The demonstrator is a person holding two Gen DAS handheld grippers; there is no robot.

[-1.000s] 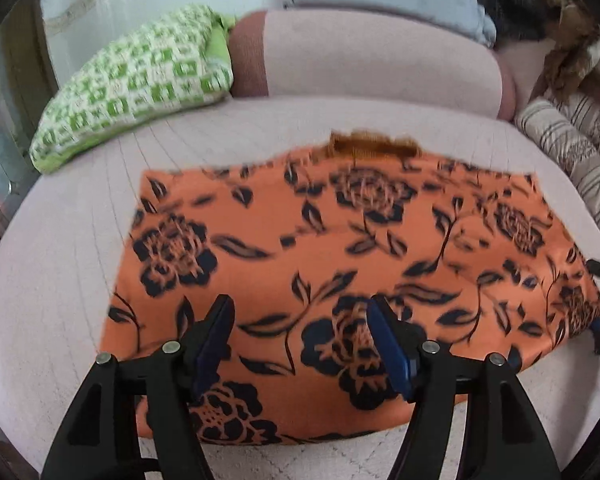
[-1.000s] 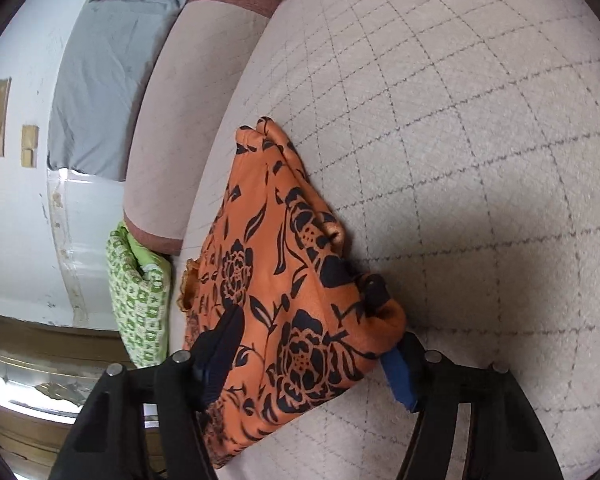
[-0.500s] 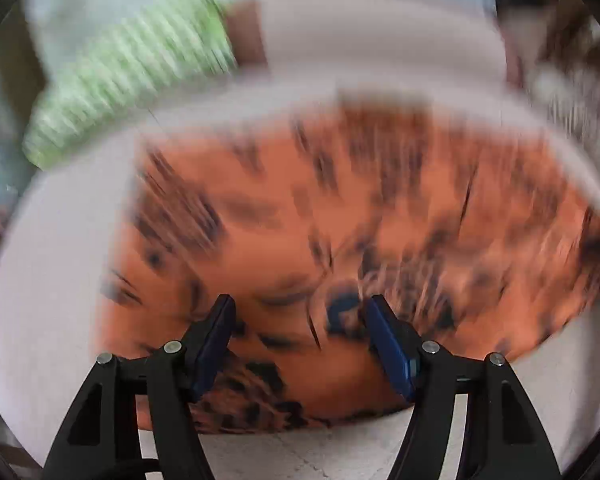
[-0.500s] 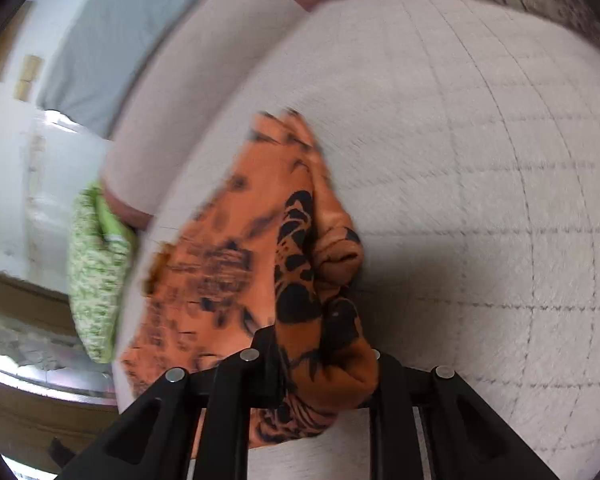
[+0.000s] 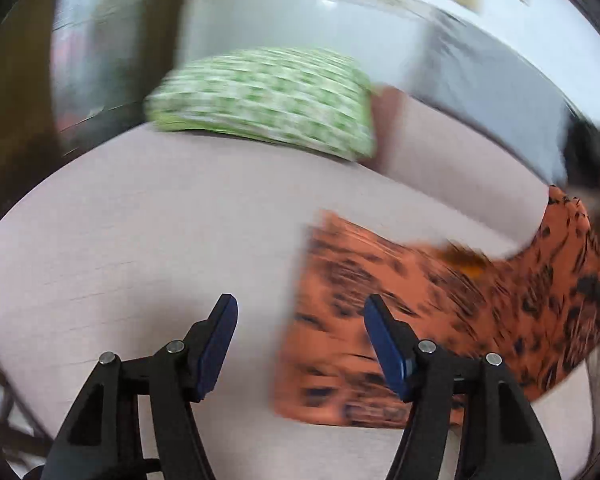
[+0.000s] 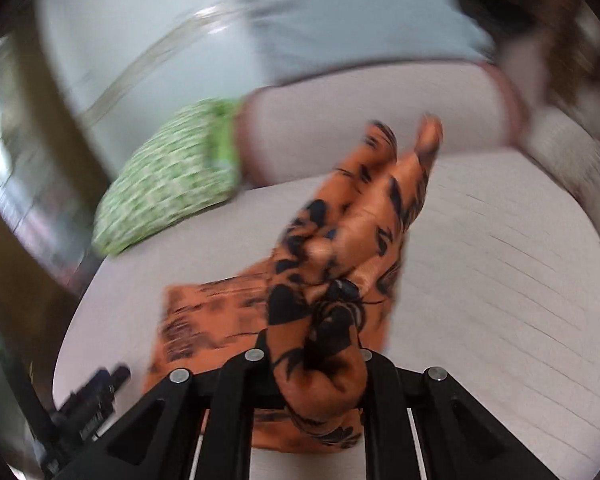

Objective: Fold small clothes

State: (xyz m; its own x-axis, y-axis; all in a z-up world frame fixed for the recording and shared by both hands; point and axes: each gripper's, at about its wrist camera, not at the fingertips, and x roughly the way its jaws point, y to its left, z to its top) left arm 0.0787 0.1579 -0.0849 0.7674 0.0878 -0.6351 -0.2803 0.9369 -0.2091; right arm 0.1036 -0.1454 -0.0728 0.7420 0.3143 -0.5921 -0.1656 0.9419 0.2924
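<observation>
An orange cloth with black flowers (image 5: pixel 440 312) lies on the pale quilted seat (image 5: pixel 140 240); both views are motion-blurred. My right gripper (image 6: pixel 316 356) is shut on a bunched corner of the cloth (image 6: pixel 360 216), and that side hangs lifted off the seat while the rest still lies flat. My left gripper (image 5: pixel 298 308) hovers at the cloth's left edge with its jaws closing. Its blue pads (image 5: pixel 216 340) press on nothing; bare seat and the cloth's edge show in the gap. The left gripper (image 6: pixel 96 392) also appears at the lower left of the right wrist view.
A green-and-white patterned pillow (image 5: pixel 268 100) rests at the seat's back left (image 6: pixel 164 180). The padded backrest (image 6: pixel 360 112) runs behind it, with a grey cushion (image 6: pixel 340 20) above and a striped cushion (image 6: pixel 572 152) at the right. The seat's rounded front edge falls away at the left.
The right gripper shut on the cloth's corner, rolled and lifted it off the seat. The left gripper swung left, from over the cloth's middle to its left edge.
</observation>
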